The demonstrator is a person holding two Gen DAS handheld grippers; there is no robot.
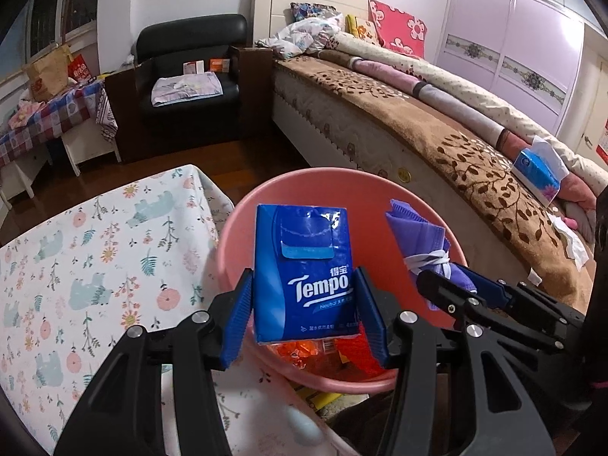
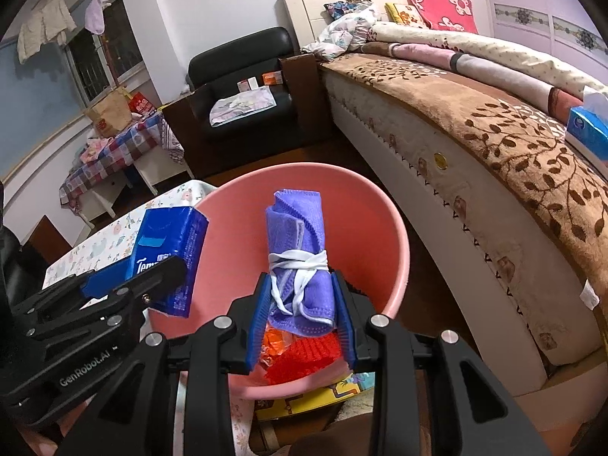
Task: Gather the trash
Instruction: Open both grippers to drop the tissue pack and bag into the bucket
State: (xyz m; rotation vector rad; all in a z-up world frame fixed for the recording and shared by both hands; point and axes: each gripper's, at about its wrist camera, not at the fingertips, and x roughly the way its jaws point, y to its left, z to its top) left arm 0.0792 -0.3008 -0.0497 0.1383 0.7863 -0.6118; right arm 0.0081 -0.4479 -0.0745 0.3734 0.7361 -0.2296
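1. You have two things up in the air right now, one in each hand, and both hang over the pink tub (image 1: 243,224)
2. Your left tongs (image 1: 304,315) are spread wide, and they squeeze the blue tissue pack (image 1: 304,269) from both sides. The pack stands up straight between the two blue pads, with most of it sticking out past the tips
3. Your right tongs (image 2: 302,313) are about half closed. They pinch the purple cloth roll (image 2: 298,250), which is tied with a white string. The low end of the roll sits between the pads and the top end pokes up and away from you
4. Down in the tub you can see some orange and red trash (image 2: 300,353) at the bottom, so some of the job looks done
5. The pack and the roll are not in the tub yet. I think the next thing is to let them drop in
6. The tub sits beside the flowery bench (image 1: 95,266), close to the bed (image 1: 418,129). The bench top that shows has no trash on it
7. On the bed there is a blue tissue box (image 1: 537,174) and some white crumpled paper (image 1: 570,239). The paper may be trash that is left to pick up, but I cannot tell for sure
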